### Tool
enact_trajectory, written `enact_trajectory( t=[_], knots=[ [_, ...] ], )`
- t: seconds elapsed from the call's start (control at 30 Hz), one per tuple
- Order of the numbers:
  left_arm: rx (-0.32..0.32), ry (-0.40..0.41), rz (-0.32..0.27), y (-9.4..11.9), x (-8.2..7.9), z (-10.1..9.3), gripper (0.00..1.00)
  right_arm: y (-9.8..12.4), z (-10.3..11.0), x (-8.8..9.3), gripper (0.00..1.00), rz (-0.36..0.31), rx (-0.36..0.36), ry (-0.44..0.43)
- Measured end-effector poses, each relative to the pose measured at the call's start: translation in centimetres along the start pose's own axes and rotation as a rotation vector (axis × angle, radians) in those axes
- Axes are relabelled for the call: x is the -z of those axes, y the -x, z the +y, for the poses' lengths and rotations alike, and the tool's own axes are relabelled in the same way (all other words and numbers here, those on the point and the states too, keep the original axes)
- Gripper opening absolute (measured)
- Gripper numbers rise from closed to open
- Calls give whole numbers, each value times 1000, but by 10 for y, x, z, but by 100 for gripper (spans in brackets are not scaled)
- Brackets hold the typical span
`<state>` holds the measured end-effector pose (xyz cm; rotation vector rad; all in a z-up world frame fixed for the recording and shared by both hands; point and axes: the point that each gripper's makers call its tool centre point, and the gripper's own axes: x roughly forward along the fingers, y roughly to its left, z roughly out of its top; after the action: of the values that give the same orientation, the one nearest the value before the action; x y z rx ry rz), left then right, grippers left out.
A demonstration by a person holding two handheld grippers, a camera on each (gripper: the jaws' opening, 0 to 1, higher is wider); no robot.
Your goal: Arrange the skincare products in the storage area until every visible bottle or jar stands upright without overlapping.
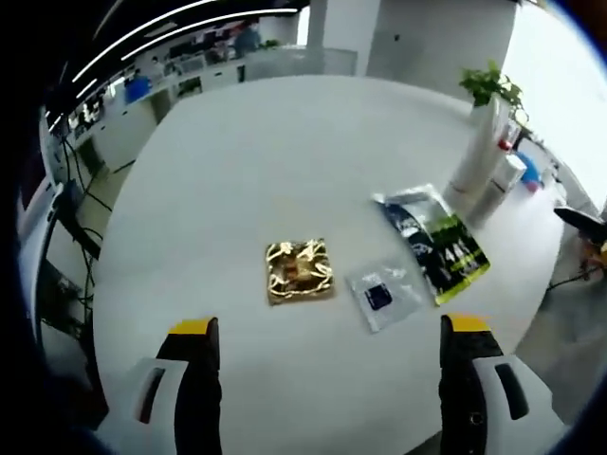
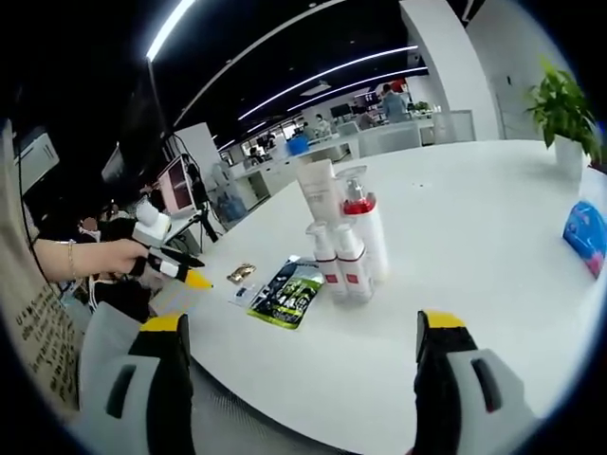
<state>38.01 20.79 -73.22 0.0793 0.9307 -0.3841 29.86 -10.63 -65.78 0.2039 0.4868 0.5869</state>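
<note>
In the right gripper view a cluster of skincare products stands upright on the white table [image 2: 493,246]: a tall white tube [image 2: 319,194], a white bottle with a red cap [image 2: 365,223] and two small pump bottles [image 2: 340,261], close together. My right gripper [image 2: 302,322] is open and empty, well short of them. To the left a hand holds my left gripper [image 2: 194,275] near the table edge. In the left gripper view the same bottles [image 1: 484,156] stand at the far right, and my left gripper [image 1: 330,327] is open over the table [image 1: 285,161] with nothing between its jaws.
A gold packet [image 1: 300,271], a clear sachet [image 1: 381,296] and a dark-and-green pouch [image 1: 436,242] lie flat ahead of the left gripper. The pouch [image 2: 287,292] lies left of the bottles. A blue packet [image 2: 583,232] and a potted plant [image 2: 564,100] are at the right.
</note>
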Motion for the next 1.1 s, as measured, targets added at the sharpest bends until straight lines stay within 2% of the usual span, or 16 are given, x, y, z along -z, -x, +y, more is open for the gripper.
enact_trajectory(
  t=[0.4, 0.63, 0.77, 1.1],
  knots=[
    [-9, -6, 75, -30, -10, 14, 88, -1, -6, 2, 100, 7, 16, -23],
    [-18, 3, 119, -45, -11, 20, 79, -2, -8, 4, 100, 17, 23, -20],
    [-23, 5, 144, -50, -12, 22, 69, -2, -9, 4, 100, 17, 29, -26],
    [-44, -7, 184, -59, -15, 25, 56, -2, -12, 4, 100, 15, 41, -37]
  ],
)
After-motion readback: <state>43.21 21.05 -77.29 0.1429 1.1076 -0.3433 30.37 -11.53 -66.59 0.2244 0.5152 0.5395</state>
